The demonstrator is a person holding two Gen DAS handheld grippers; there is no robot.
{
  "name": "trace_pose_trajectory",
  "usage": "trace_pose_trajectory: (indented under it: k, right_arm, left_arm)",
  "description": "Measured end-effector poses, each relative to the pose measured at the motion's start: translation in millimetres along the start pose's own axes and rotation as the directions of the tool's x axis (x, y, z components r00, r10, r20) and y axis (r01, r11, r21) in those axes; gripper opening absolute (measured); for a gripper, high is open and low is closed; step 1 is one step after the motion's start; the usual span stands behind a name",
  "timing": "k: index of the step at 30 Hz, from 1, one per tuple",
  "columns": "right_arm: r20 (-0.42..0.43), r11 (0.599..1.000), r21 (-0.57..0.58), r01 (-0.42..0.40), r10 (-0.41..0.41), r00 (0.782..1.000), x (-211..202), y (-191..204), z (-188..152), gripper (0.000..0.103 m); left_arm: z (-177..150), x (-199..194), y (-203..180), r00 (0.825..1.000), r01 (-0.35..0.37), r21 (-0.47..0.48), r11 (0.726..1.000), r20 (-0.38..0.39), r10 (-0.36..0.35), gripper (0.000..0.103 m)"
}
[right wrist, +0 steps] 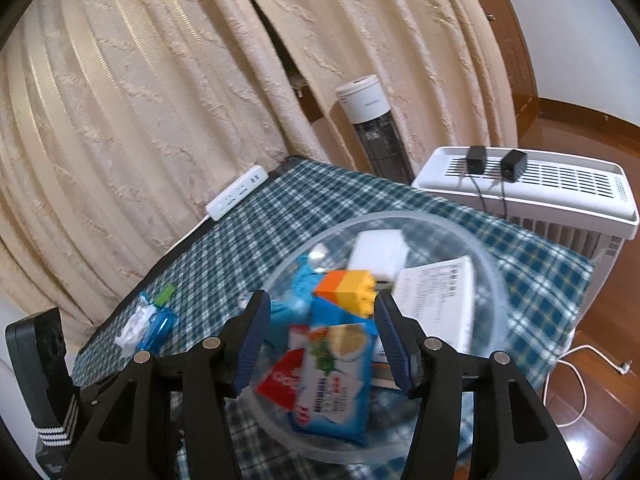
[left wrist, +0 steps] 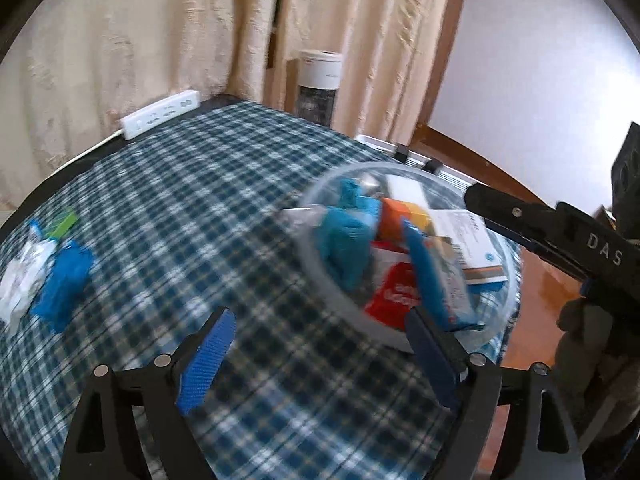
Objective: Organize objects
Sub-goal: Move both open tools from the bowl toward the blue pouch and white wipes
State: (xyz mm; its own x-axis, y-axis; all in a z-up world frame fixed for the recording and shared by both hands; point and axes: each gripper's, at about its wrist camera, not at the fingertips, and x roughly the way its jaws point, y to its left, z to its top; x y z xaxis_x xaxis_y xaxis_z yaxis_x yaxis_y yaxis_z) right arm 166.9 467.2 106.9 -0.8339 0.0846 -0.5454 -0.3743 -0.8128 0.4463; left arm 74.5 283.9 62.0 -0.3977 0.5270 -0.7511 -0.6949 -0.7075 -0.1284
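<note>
While blur smears the bowl (right wrist: pixel 496 280) contents | left gripper (left wrist: pixel 320 344) apart | right gripper (right wrist: pixel 318 334) apart, empty

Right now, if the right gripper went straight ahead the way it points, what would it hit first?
Probably the blue snack packet lying between its open jaws in the clear bowl, with the orange-and-yellow block just beyond; depth is unclear.

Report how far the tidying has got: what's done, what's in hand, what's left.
Done: the clear plastic bowl already holds the orange-yellow toy brick, white boxes and snack packets. In hand: nothing; the left gripper and right gripper both have open, empty jaws. Left: the blue wrapped item, white crumpled packet and small green piece on the checked tablecloth.
</note>
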Motion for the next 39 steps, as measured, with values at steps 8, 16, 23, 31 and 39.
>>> trace_pose_trajectory:
  k: [8,16,23,31,39]
  right_arm:
    - [-0.027,0.997,-0.059,-0.051,0.049,0.998,11,37,-5,0.057]
    - [-0.067,0.991,-0.102,-0.089,0.083,0.994,24,72,-15,0.064]
    - [-0.141,0.979,-0.146,-0.143,0.122,0.982,45,108,-28,0.069]
    - [-0.249,0.958,-0.181,-0.222,0.174,0.953,74,154,-45,0.069]
    - [-0.343,0.943,-0.197,-0.267,0.189,0.92,107,196,-57,0.069]
  left_arm:
    - [-8,-16,48,0.997,-0.072,-0.101,0.992,0.013,0.073,0.09]
    - [-20,-33,91,0.99,-0.135,-0.181,0.974,0.023,0.141,0.09]
    - [-32,-52,131,0.972,-0.22,-0.244,0.945,0.033,0.235,0.092]
    - [-49,-76,174,0.948,-0.289,-0.316,0.904,0.039,0.316,0.092]
    - [-60,-94,210,0.929,-0.326,-0.38,0.866,0.041,0.368,0.092]
